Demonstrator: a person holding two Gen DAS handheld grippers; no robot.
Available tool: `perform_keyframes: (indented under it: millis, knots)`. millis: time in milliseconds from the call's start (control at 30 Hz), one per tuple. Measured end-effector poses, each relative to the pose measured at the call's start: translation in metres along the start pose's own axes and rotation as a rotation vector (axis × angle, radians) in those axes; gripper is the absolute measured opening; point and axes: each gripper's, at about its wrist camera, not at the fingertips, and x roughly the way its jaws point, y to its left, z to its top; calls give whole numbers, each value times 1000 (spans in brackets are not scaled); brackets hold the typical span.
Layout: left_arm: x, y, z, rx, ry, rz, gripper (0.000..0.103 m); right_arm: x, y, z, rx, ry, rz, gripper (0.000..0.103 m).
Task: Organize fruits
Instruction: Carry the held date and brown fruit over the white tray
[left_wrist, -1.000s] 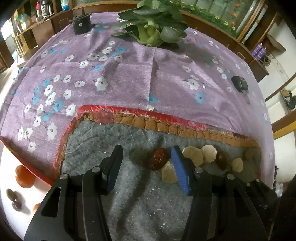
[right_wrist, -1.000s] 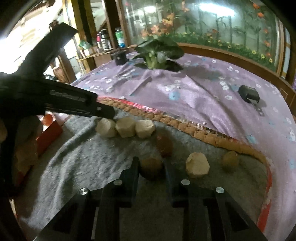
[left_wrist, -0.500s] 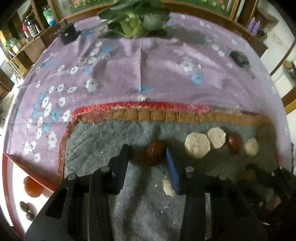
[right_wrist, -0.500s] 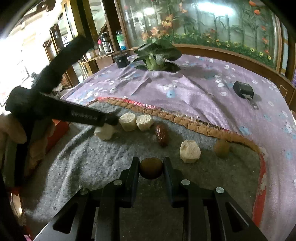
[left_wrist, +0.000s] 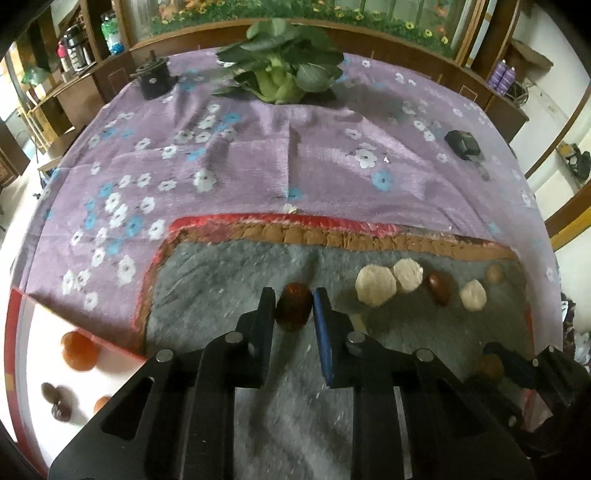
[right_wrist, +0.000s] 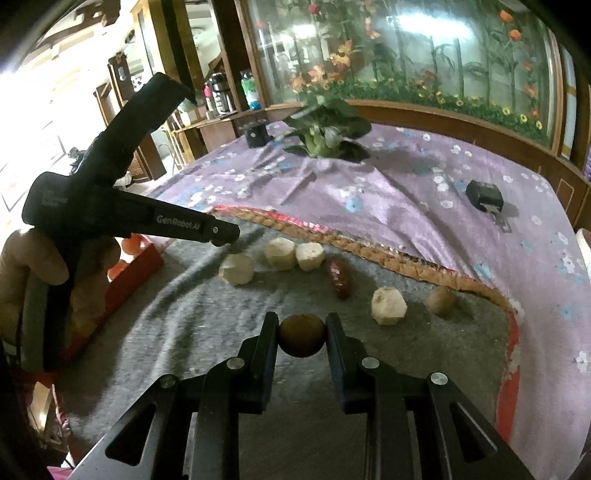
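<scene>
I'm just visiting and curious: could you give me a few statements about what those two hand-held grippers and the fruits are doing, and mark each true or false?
1. The left hand-held gripper grips a dark red oval date. True.
2. The right hand-held gripper is empty. False: it holds a round brown fruit.
3. A leafy green vegetable lies on the purple flowered cloth. True.
4. The pale peeled chunks lie on the purple cloth. False: they lie on the grey felt mat.

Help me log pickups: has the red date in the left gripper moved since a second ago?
Yes. The red date went from lying by a pale piece on the grey mat to clamped in the left gripper.
</scene>
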Motion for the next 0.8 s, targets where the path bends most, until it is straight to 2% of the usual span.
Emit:
perform_keyframes:
  millis: [167, 433, 633, 800]
  knots:
    - [-27, 10, -23, -12, -43, 29, 20, -15, 18, 0, 4, -42, 26, 25]
    - [-65, 34, -68, -46, -126, 92, 20, -23, 63, -8, -36, -42, 86, 25]
    - [-87, 63, -98, -81, -167, 153, 20, -24, 102, -8, -82, -42, 143, 25]
    - [-102, 102, -121, -152, -184, 181, 20, -19, 136, -6, -130, -35, 190, 25]
